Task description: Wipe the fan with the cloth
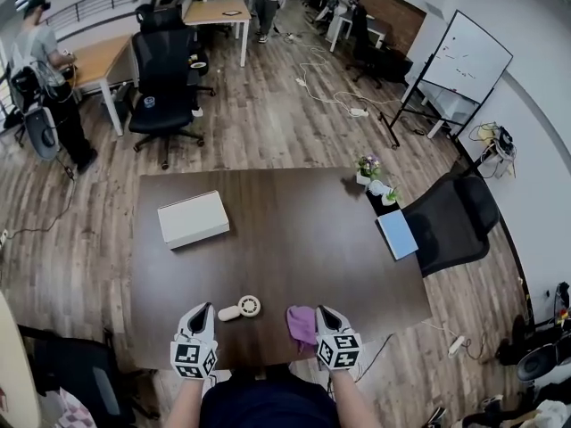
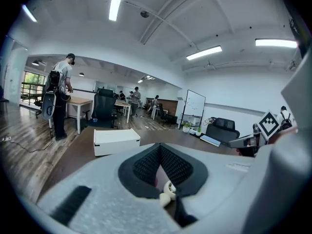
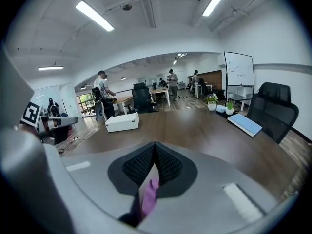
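Lying between the left gripper [image 1: 203,309] and the right gripper [image 1: 324,311], each closed tight, a small round white fan [image 1: 244,307] and a purple cloth [image 1: 302,324] are seen.

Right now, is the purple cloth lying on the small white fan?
No, the purple cloth lies beside the white fan, apart from it.

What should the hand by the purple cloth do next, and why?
Probably open the right gripper and pick up the purple cloth. Its fingers are together, and the cloth seems to lie loose on the table just beside them, near the little white fan.
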The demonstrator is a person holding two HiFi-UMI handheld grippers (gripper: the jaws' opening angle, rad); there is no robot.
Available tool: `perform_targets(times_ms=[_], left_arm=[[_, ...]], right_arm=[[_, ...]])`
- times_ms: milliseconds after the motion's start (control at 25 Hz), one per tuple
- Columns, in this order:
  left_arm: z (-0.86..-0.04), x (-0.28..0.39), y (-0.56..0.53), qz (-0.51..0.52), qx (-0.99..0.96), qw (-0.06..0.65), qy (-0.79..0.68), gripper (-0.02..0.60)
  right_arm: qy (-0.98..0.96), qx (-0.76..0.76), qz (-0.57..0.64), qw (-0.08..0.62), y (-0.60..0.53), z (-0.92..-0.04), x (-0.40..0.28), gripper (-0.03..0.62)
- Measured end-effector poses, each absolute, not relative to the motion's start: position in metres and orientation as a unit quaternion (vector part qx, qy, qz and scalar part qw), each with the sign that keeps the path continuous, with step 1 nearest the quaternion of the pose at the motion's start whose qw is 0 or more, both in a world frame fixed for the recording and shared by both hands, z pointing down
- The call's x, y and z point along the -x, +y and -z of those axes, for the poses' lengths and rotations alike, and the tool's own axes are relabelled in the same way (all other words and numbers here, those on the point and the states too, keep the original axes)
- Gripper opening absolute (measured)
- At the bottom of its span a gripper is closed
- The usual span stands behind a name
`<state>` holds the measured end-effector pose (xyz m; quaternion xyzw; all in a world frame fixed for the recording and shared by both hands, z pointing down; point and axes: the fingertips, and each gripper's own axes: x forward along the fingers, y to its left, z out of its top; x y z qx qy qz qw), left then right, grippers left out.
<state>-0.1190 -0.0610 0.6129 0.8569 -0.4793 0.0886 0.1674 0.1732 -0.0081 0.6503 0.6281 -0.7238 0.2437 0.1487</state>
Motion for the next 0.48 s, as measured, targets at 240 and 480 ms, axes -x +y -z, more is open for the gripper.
perform_targets(times_ms=[240, 480], left_arm=[[-0.642, 0.115, -0.063, -0.115, -0.847, 0.190, -0.483, -0.005], [-0.659, 0.107, -0.062, -0.129, -0.840, 0.203, -0.486, -0.005]], right_arm=[[-0.711, -0.611, -0.288, 0.198, 0.001, -0.698, -0.186, 0.078], [-0.683, -0.585, -0.356, 0.255, 0.016, -0.758, -0.195, 0.184]])
